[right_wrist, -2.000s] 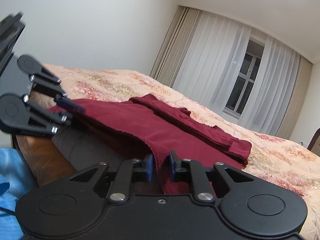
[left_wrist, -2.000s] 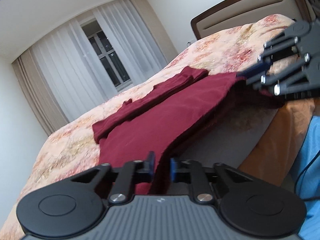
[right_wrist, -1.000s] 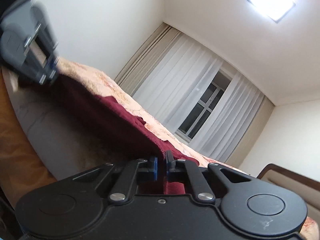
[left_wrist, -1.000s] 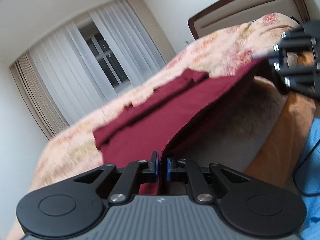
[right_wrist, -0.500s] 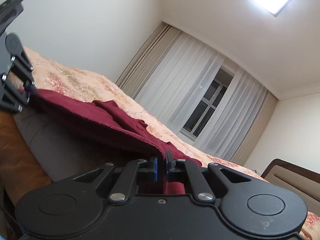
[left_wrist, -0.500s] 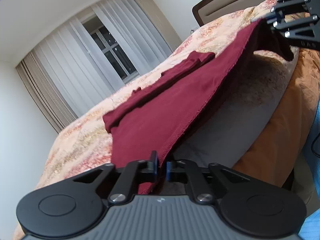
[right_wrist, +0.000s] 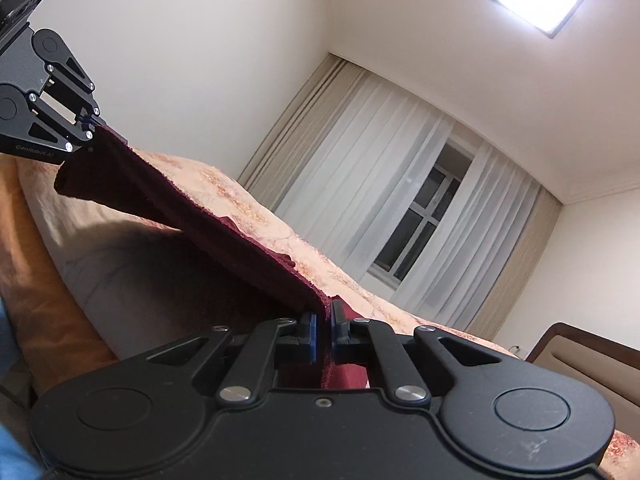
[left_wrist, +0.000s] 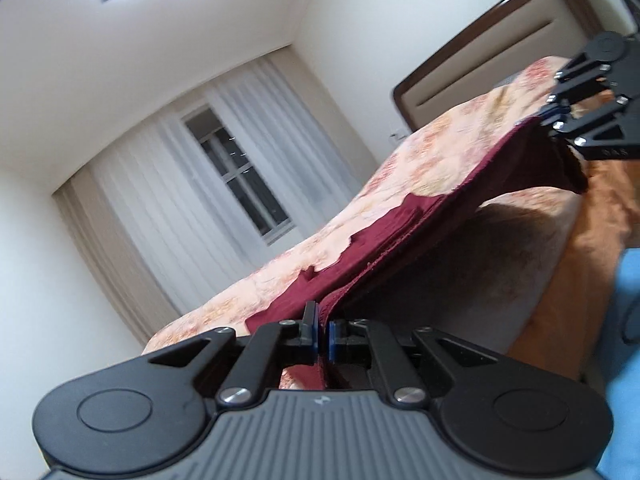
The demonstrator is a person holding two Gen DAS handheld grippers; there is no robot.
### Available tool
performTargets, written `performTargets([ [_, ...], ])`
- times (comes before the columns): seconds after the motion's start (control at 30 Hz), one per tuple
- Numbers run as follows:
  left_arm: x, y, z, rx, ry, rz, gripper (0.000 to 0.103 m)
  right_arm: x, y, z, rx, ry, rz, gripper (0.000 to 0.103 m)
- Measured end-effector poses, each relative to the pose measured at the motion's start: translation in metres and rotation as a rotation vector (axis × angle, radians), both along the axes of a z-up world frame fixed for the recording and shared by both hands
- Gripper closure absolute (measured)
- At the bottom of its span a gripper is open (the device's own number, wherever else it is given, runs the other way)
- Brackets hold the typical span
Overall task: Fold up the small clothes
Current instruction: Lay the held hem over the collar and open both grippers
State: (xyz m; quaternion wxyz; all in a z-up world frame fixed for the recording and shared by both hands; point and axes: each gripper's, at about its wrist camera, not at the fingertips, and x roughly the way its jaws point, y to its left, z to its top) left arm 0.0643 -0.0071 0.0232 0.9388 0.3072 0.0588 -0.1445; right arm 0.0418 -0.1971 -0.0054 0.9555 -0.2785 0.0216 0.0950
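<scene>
A dark red garment [left_wrist: 408, 236] lies on a floral bedspread [left_wrist: 440, 148], its near edge raised off the bed and stretched taut between both grippers. My left gripper [left_wrist: 321, 330] is shut on one corner of that edge. The same gripper appears at the upper left of the right wrist view [right_wrist: 86, 130]. My right gripper [right_wrist: 323, 330] is shut on the other corner of the garment [right_wrist: 224, 240]; it shows at the far right of the left wrist view [left_wrist: 554, 114]. Folded sleeves rest on the far part of the cloth.
The bed's side shows a grey mattress edge [left_wrist: 460, 280] and an orange sheet [left_wrist: 580, 280]. A brown headboard [left_wrist: 500, 40] stands at one end. White curtains and a window [right_wrist: 420, 232] lie beyond the bed. Blue fabric [left_wrist: 624, 340] is at the lower right.
Both grippers have risen with the garment's near edge, lifting it higher off the mattress. The views tilted upward, so the ceiling light now shows. The left jaws closed the last bit.
</scene>
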Motion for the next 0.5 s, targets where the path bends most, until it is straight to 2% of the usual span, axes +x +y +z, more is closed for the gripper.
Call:
performTargets([
  [0.1, -0.022, 0.011, 0.018, 0.001, 0.068, -0.07, 0.099, -0.019, -0.012, 0.024, 0.028, 0.103, 0.07, 0.098],
  [0.3, -0.057, 0.03, 0.056, 0.029, 0.212, -0.171, 0.099, -0.054, -0.026, 0.067, -0.001, 0.304, 0.218, 0.098],
  [0.5, -0.038, 0.04, 0.086, -0.102, 0.312, -0.202, 0.099, -0.035, -0.03, 0.094, 0.058, 0.399, 0.285, 0.097],
])
